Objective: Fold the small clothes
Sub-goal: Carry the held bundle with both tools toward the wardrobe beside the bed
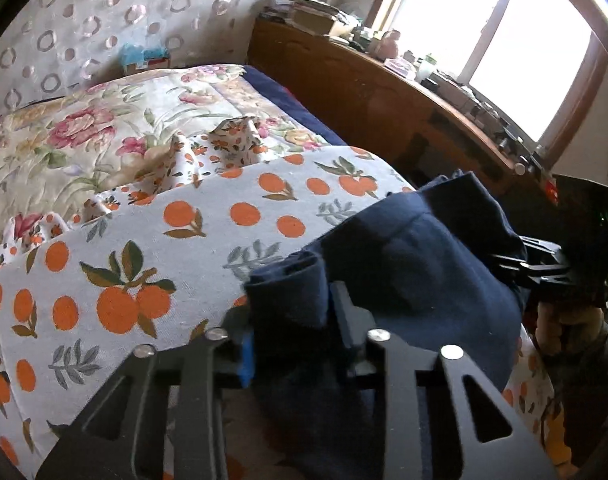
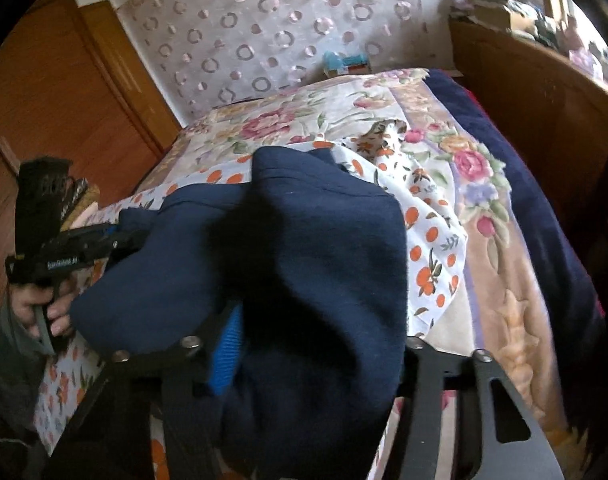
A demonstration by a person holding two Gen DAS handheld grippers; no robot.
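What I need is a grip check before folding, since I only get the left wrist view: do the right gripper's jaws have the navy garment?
Observer: Yes. In the right wrist view the navy garment fills the gap between the right gripper's jaws, against its blue pad.
Operator: Can you see the jaw tips?
Observer: No, the cloth drapes over them and hides them.
Operator: Anything beyond my own gripper that I miss?
Observer: A hand holds the left gripper, and brown wooden doors stand behind it.
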